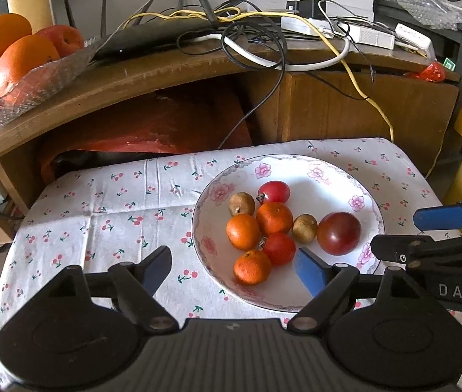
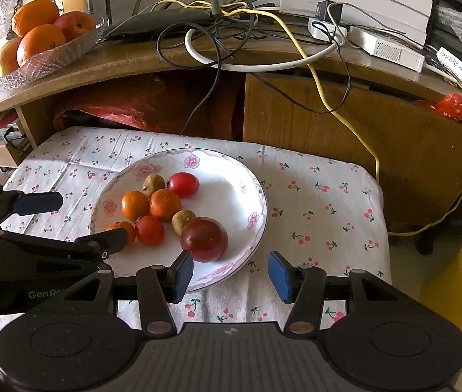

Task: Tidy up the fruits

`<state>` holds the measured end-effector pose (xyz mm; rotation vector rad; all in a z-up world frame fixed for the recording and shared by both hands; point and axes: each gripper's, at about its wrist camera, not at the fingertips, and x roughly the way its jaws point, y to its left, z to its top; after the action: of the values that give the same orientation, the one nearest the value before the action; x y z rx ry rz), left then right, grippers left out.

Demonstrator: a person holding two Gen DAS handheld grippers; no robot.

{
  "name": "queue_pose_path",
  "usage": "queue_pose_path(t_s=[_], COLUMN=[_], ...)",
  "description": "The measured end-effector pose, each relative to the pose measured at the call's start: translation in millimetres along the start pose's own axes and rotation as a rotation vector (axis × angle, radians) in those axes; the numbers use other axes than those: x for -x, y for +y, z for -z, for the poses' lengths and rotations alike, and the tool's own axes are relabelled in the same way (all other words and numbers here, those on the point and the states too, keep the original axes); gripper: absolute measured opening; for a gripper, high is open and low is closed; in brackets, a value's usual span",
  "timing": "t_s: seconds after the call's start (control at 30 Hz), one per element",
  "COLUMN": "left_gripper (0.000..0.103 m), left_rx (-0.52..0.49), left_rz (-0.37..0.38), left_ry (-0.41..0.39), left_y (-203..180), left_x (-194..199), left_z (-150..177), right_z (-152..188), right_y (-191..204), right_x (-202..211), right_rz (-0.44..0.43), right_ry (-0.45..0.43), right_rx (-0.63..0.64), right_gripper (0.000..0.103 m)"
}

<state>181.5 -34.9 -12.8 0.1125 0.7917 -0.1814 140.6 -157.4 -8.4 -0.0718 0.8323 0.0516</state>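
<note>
A white floral plate (image 1: pixel 335 176) (image 2: pixel 231 176) sits on a cherry-print cloth and holds small fruits: three mandarins (image 1: pixel 252 267) (image 2: pixel 165 205), two red tomatoes (image 1: pixel 275 192) (image 2: pixel 183 184), a large dark red tomato (image 1: pixel 338 233) (image 2: pixel 204 239) and two brown fruits (image 1: pixel 304 227) (image 2: pixel 183 221). My left gripper (image 1: pixel 234 271) (image 2: pixel 77 219) is open at the plate's near left rim, nothing between its fingers. My right gripper (image 2: pixel 231 277) (image 1: pixel 420 232) is open at the plate's near right rim, just short of the dark tomato, empty.
A glass bowl (image 1: pixel 28 94) (image 2: pixel 48 58) with oranges and an apple stands on the wooden desk (image 1: pixel 165 75) behind the cloth-covered table (image 1: pixel 100 215). Cables, a router (image 2: pixel 162 21) and white boxes crowd the desk top. Bare cloth lies left of the plate.
</note>
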Motion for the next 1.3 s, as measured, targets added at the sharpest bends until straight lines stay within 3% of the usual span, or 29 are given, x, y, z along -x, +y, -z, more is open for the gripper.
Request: queue_pose_path(t_s=[0.37,0.63,1.0,1.3], left_gripper=[0.099,0.099,0.099,0.099], left_rx=[0.027,0.064,0.05,0.041], left_rz=[-0.033,-0.019,-0.054,-0.032], left_ry=[0.015,0.028,0.01,-0.003], left_y=[0,3,2,-3], left_x=[8,13,37,56], left_z=[1,3,12,22], right_z=[1,1,10,25], right_y=[-2,1,7,9], right_x=[8,15,32,56], right_rz=[-0.002,-0.005,-0.019,-0.025], right_ry=[-0.01,-0.02,-0.034,-0.051], right_rx=[-0.026,-0.033,-0.033,-0.079], right_gripper=[0.048,0.048,0.048,0.048])
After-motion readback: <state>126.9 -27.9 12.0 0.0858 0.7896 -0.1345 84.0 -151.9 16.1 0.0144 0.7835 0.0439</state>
